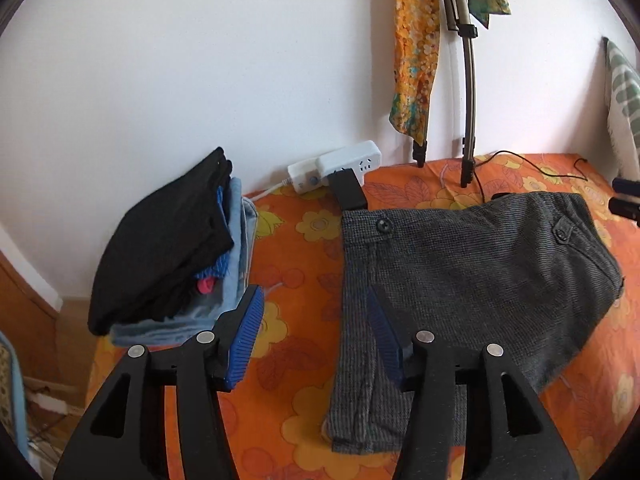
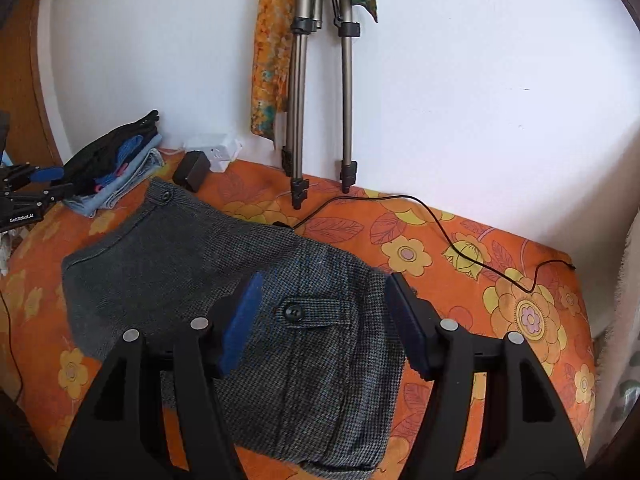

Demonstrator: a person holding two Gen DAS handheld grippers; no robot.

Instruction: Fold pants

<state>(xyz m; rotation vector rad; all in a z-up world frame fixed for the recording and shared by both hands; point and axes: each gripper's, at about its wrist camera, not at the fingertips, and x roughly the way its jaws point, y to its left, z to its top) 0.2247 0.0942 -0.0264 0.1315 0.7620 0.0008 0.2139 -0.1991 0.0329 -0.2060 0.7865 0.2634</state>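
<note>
Left wrist view: the grey pants point(image 1: 460, 280) lie folded into a compact block on the orange floral bed point(image 1: 304, 264), apparently set clear of the stack of folded clothes point(image 1: 168, 248) so further folding has room; the stack sits well apart from the pants, toward the wall; the left tool point(image 1: 316, 336) hangs wide, holding nothing, one blue pad over the pants' near edge; contact cannot be told.

Right wrist view: the pants point(image 2: 200, 280) spread flat, button pocket up; the right tool point(image 2: 324, 320) stands wide above the pocket, gripping nothing; a black cable point(image 2: 440, 224) lies beyond the pants.
</note>
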